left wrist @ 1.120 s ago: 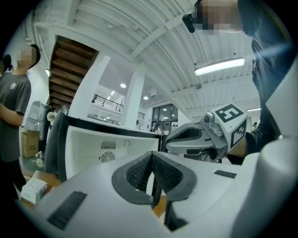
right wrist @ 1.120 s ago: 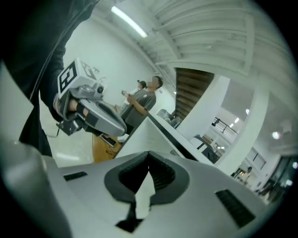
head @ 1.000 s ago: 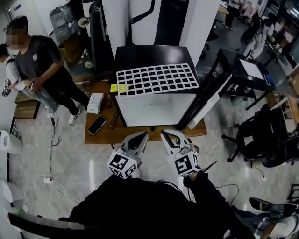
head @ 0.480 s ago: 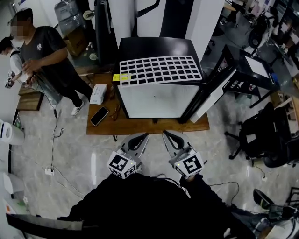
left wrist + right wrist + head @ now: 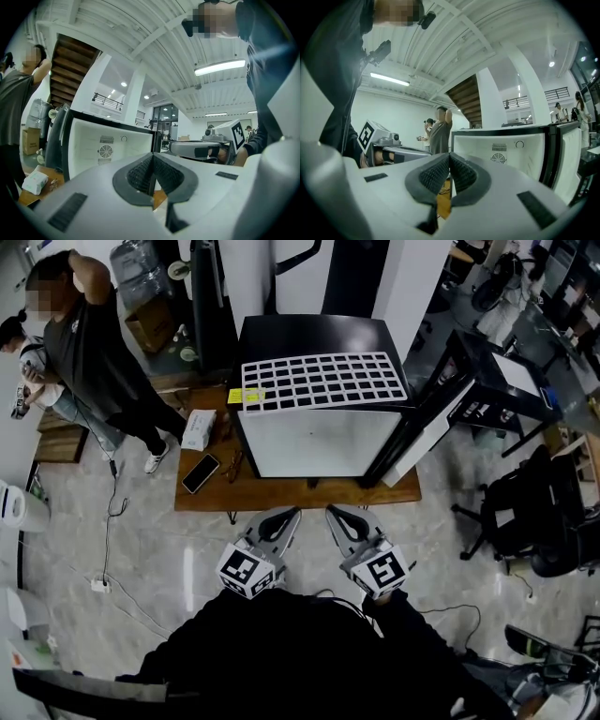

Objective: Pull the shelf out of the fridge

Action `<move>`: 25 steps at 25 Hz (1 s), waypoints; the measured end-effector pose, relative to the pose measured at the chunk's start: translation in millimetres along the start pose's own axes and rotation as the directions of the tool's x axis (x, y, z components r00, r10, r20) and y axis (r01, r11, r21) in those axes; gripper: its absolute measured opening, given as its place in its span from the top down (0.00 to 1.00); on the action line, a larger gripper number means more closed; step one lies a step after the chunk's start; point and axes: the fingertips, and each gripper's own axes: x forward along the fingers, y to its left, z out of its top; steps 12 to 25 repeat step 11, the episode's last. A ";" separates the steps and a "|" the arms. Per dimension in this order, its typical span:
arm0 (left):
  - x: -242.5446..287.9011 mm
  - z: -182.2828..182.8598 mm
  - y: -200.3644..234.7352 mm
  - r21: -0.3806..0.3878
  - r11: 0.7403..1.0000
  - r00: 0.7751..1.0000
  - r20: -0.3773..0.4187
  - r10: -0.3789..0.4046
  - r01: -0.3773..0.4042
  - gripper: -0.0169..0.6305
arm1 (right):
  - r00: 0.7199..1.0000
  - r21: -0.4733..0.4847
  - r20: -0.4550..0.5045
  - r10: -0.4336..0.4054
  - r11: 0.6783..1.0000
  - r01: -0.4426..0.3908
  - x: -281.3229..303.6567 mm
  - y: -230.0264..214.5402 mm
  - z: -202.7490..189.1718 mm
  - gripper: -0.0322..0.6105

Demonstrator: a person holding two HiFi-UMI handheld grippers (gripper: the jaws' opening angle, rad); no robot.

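The left gripper (image 5: 278,518) and right gripper (image 5: 339,517) sit side by side. Each has its pads pressed together with nothing between them. Just ahead of the fingertips runs the table (image 5: 281,495) edge. Beyond it stands the fridge (image 5: 319,442), open toward the fingers, its door (image 5: 422,437) swung out ahead-right. The shelf (image 5: 323,381), a white grid, lies flat on top of the fridge. Ahead-left of the left fingers lie a phone (image 5: 201,472) and a box (image 5: 197,428). Farther left stands a person (image 5: 94,352).
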 end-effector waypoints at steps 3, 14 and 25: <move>0.6 -0.6 1.3 -0.004 1.000 1.000 -0.003 -0.004 0.004 0.96 | 1.000 0.006 -0.009 -0.009 1.000 0.009 0.9 -1.8 -3.2 0.94; 4.5 0.2 3.4 -0.004 1.000 1.000 -0.009 -0.012 0.012 0.96 | 1.000 0.005 -0.019 -0.012 1.000 0.012 4.4 -5.4 -5.3 0.94; 4.5 0.2 3.4 -0.004 1.000 1.000 -0.009 -0.012 0.012 0.96 | 1.000 0.005 -0.019 -0.012 1.000 0.012 4.4 -5.4 -5.3 0.94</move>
